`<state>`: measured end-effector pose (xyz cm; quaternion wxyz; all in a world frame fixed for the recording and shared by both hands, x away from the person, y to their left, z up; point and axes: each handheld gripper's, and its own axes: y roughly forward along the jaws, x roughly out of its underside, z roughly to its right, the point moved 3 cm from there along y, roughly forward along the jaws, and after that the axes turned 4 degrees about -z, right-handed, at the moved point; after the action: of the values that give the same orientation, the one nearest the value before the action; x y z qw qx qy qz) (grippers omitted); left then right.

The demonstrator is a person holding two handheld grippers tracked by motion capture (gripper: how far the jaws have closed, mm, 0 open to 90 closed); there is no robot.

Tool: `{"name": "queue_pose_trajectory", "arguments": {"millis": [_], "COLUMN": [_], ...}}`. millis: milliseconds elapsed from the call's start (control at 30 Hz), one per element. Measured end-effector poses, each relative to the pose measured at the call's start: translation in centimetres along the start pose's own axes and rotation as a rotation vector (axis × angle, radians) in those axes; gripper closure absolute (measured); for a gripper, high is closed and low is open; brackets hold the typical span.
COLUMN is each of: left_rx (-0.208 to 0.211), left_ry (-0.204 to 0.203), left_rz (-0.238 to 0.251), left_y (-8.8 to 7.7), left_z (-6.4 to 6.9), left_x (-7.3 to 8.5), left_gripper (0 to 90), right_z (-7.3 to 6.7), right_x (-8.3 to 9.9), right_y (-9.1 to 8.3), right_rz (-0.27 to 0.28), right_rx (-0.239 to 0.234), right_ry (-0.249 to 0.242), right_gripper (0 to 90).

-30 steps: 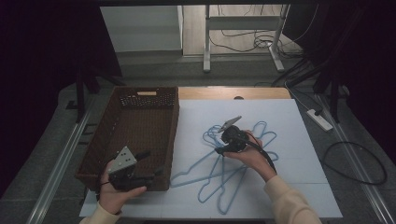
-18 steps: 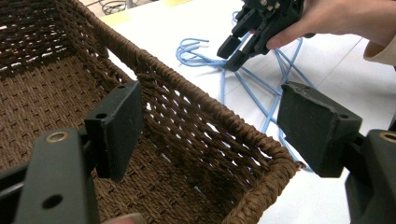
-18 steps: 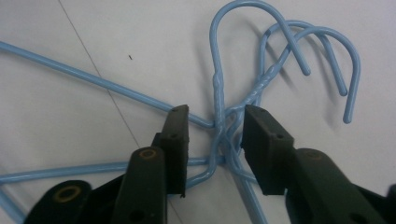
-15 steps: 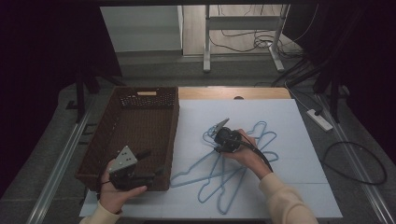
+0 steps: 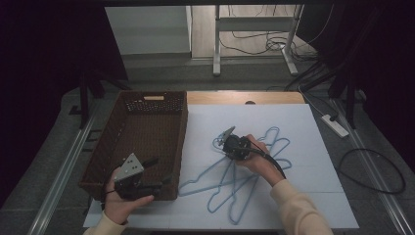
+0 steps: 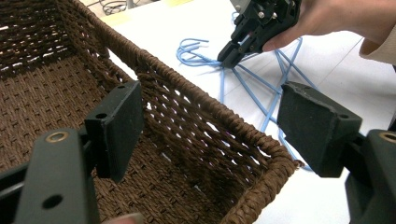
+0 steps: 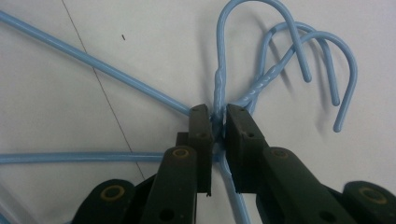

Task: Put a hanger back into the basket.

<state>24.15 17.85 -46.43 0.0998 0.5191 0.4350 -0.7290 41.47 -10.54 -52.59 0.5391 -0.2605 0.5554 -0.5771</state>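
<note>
Right gripper [image 7: 218,122] closing my jaws on twisted neck of one blue wire hanger [image 7: 219,77], pile lying mid white mat [image 5: 293,117]. Left gripper [image 6: 210,135] waiting, jaws wide, straddling wicker basket [image 5: 182,128] near-right rim. Nothing binned yet; all hangers remaining.

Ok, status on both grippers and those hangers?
Right gripper just closed on blue hangers' necks. Left gripper open astride the basket wall. Hooks tangled.

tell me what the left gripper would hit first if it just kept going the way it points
Probably the basket's woven side wall: the left gripper has its open jaws astride that wall near the corner. Beyond it lie the blue hangers, though depth is hard to judge.
</note>
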Motion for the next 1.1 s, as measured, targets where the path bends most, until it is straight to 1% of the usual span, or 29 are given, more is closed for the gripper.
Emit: {"name": "queue_pose_trajectory", "arguments": {"millis": [233, 300, 500, 600, 633, 733, 800, 900, 1000, 1100], "left_rx": [0.0, -0.001, 0.0, 0.0, 0.0, 0.0, 0.001, 0.005, 0.015, 0.029], "left_ry": [-0.001, -0.002, -0.002, -0.001, -0.001, -0.002, -0.002, -0.003, -0.001, -0.005], "left_rz": [0.002, 0.003, 0.003, 0.002, 0.003, 0.003, 0.004, 0.008, 0.009, 0.008], "left_y": [-0.1, 0.0, 0.0, 0.0, 0.0, 0.0, 0.0, 0.0, 0.0, 0.3], "left_z": [0.0, 0.0, 0.0, 0.0, 0.0, 0.0, 0.0, 0.2, 0.7, 1.5], "left_x": [0.0, 0.0, 0.0, 0.0, 0.0, -0.1, -0.1, -0.3, -0.6, -1.5], "left_gripper": [23.4, 23.4, 23.4, 23.3, 23.4, 23.4, 23.4, 23.3, 23.3, 23.5], "right_z": [0.0, 0.0, 0.2, 0.3, 0.3, 0.4, 0.5, 0.6, 0.8, 1.0], "right_x": [0.1, 0.0, 0.0, 0.1, 0.1, 0.1, 0.1, 0.2, 0.4, 0.6], "right_y": [-0.3, -0.6, -1.5, -1.7, -2.1, -2.7, -2.9, -4.1, -4.9, -5.8], "right_rz": [0.001, 0.016, 0.039, 0.046, 0.057, 0.081, 0.089, 0.129, 0.153, 0.178], "right_rx": [0.016, 0.021, 0.05, 0.052, 0.066, 0.086, 0.09, 0.117, 0.126, 0.138], "right_ry": [-0.001, 0.003, 0.016, 0.025, 0.034, 0.046, 0.049, 0.069, 0.092, 0.118], "right_gripper": [81.9, 86.0, 86.1, 86.1, 86.1, 86.2, 86.2, 86.2, 86.2, 86.2]}}
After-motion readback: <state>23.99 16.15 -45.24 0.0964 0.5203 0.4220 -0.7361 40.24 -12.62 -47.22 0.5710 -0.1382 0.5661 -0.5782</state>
